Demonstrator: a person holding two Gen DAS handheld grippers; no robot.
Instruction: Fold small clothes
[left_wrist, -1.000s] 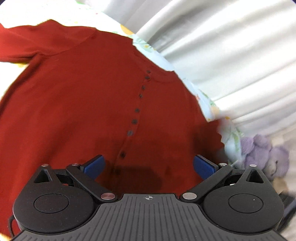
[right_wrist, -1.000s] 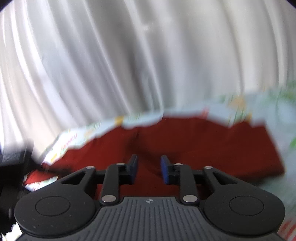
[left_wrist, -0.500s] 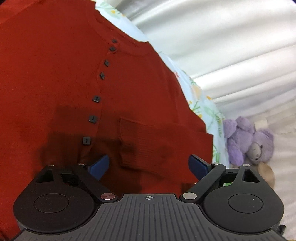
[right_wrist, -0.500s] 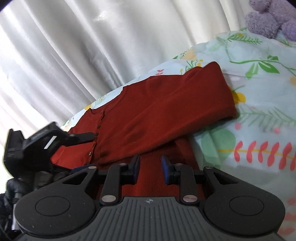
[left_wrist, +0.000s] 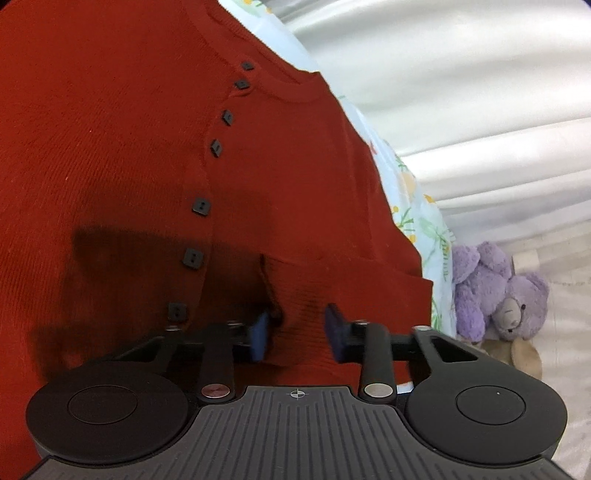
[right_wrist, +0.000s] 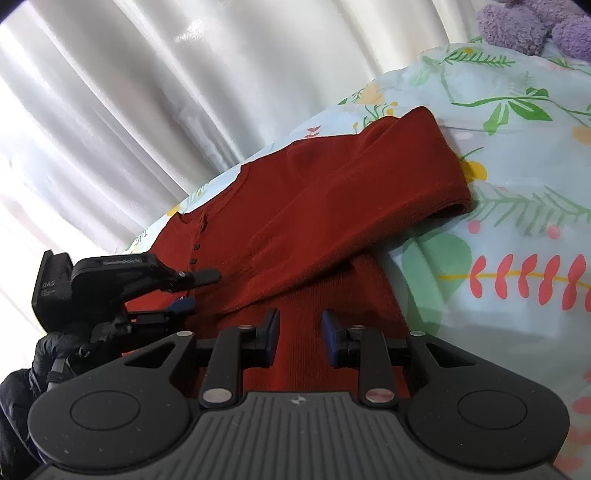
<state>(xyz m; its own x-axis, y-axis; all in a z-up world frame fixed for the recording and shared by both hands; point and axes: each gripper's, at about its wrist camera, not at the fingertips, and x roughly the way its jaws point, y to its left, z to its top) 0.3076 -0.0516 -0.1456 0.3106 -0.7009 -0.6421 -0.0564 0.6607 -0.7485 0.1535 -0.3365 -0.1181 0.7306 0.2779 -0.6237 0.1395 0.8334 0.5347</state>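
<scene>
A dark red knit cardigan (left_wrist: 110, 147) with small black buttons lies flat on a floral bedsheet (right_wrist: 517, 184). One sleeve (right_wrist: 369, 192) is folded diagonally across its front. In the left wrist view the ribbed sleeve cuff (left_wrist: 295, 325) sits bunched between the blue pads of my left gripper (left_wrist: 297, 338), which is shut on it. The right wrist view shows that left gripper (right_wrist: 192, 291) from the side at the cuff end. My right gripper (right_wrist: 300, 332) hovers over the cardigan's lower body, its jaws a narrow gap apart with nothing pinched.
White curtains (right_wrist: 147, 92) hang behind the bed. A purple teddy bear (left_wrist: 498, 291) sits past the sheet's edge to the right. A black-gloved hand (right_wrist: 55, 354) holds the left gripper. Bare sheet lies to the right of the cardigan.
My left gripper moved down the button line to the sleeve cuff and its wide jaws closed on it. The right gripper swung from the curtain to the cardigan's lower edge, gap unchanged.
</scene>
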